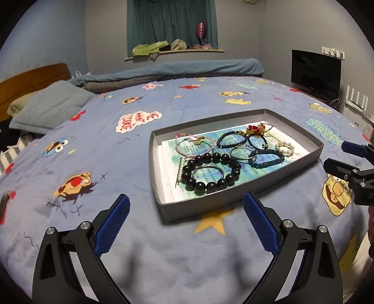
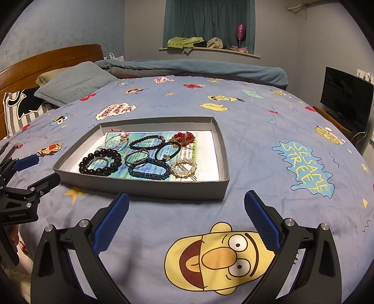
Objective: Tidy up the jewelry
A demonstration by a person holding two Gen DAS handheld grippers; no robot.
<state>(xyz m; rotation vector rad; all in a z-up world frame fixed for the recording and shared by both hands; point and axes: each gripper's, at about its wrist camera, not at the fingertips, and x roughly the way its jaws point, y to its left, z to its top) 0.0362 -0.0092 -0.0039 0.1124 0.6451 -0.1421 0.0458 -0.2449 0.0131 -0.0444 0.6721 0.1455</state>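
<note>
At the bottom of the left wrist view, the left claw (image 1: pixel 185 205) is spread wide, and its two blue pads (image 1: pixel 112 225) hold nothing and touch nothing; they hang over the blue bedspread (image 1: pixel 93 131). In the right wrist view the right claw (image 2: pixel 186 205) is the same: wide apart, empty, above a big yellow cartoon face (image 2: pixel 219 257) printed on the bedspread. Each claw also appears at the side edge of the other view.

Just beyond the fingertips, in the middle of both frames, a shallow grey box (image 1: pixel 236 194) lies on the bed. Its bottom is covered by a printed paper sheet (image 1: pixel 252 169), and all the jewelry is inside it. Nearest to the left claw is a bracelet of large black beads (image 1: pixel 211 171), with a thin silver bangle (image 1: pixel 208 174) lying inside its ring. Behind it is a pink cord bracelet (image 1: pixel 194 143). Toward the right of the box are a dark blue beaded bracelet (image 1: pixel 266 159), a silver ring-shaped bangle (image 1: pixel 243 153), a string of small dark beads (image 1: pixel 231 139), a black hair tie (image 2: pixel 168 150), a pearl hair clip (image 2: pixel 184 169) and a red and gold ornament (image 1: pixel 258 128).

Farther, at the left of the frame, a grey pillow (image 1: pixel 51 107) lies before a wooden headboard (image 1: pixel 35 76). A folded blanket (image 1: pixel 177 67) lies across the far side of the bed. At the top, a green curtain (image 1: pixel 173 21) hangs over a shelf, and a dark screen (image 1: pixel 315 72) stands at the right.
</note>
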